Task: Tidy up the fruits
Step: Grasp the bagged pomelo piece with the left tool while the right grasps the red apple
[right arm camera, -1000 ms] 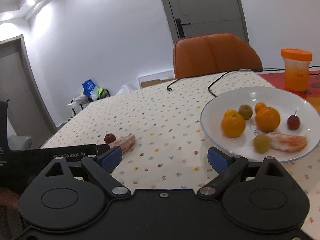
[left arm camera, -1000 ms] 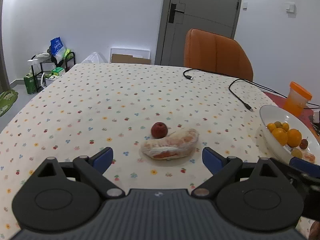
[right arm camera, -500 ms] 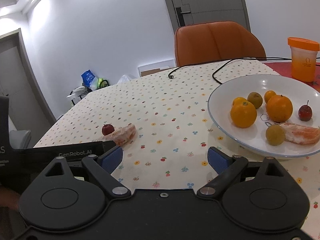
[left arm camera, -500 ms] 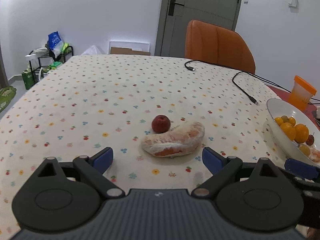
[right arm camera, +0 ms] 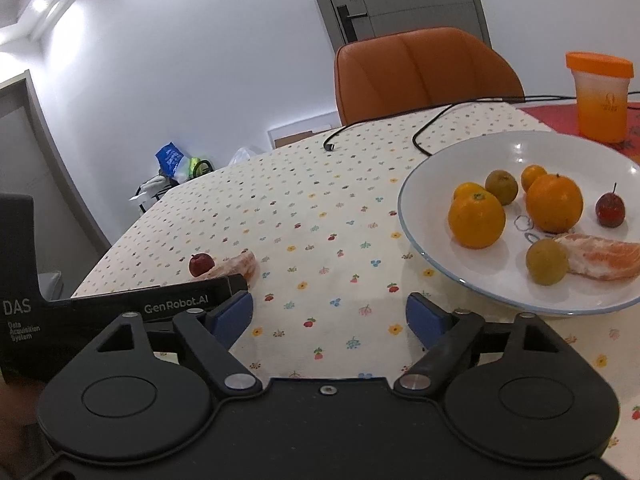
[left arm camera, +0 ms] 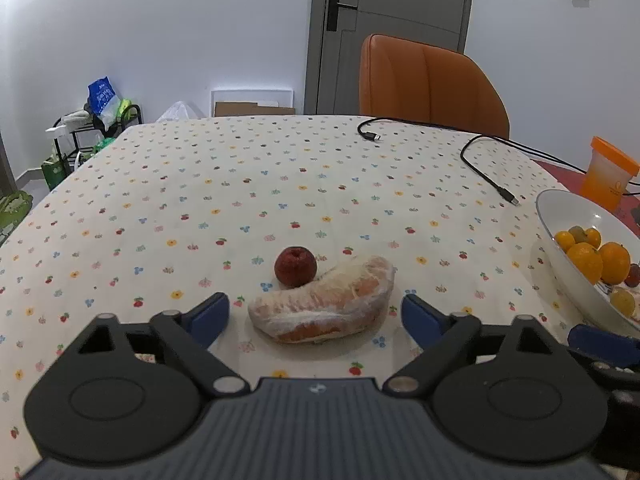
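In the left wrist view, the left gripper (left arm camera: 316,312) is seen lower and closer to the tablecloth (left arm camera: 200,200) than a second ago; its blue fingers are spread wide and now flank the peeled pomelo segment (left arm camera: 322,304), which lies between them without being touched. The small red fruit (left arm camera: 295,266) rests just beyond, against the segment's far left side. A grasp of the segment is judged to be the step in hand. At the right edge, the white plate (left arm camera: 560,220) is cut off, so its contents are only partly shown.

In the right wrist view, the right gripper (right arm camera: 328,316) is held with jaws apart and empty, nearer the plate than before. Oranges (right arm camera: 476,218), smaller fruits and another segment (right arm camera: 600,258) already lie on the plate. The segment on the cloth is partly hidden behind the left gripper's body.
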### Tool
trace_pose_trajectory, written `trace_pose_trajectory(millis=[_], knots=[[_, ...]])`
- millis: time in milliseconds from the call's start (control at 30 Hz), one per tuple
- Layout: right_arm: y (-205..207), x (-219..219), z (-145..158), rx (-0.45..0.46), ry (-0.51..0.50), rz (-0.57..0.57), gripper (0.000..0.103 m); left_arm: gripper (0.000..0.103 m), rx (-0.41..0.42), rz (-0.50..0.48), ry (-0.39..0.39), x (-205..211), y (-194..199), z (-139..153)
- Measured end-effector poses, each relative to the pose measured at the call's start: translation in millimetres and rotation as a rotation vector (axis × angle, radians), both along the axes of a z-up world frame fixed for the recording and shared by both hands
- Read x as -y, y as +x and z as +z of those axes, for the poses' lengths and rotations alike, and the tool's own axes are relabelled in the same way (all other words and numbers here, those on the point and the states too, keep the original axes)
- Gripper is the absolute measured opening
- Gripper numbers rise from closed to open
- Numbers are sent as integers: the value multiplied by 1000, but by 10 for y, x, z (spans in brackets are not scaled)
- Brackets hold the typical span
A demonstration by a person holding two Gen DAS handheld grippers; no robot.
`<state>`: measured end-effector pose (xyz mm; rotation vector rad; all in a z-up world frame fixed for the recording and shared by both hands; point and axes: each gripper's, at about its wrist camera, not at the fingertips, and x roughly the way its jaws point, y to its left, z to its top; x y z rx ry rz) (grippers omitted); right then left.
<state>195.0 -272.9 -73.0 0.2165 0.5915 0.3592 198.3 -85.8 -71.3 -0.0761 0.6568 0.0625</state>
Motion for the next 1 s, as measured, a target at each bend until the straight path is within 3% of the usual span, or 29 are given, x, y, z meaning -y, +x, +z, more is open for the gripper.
trace_pose_trajectory(millis=[67,100,1000], knots=[[23,-2,-9,-7,3,-4,81,74,8,-7,5,-3,-7,8],[30,-6,-12,-9,6,-4,81,73,10,-15,4,-8,-13,15],[318,-627,68,-19,-7,113,79,64,73,49,-87,-668,-337,274]])
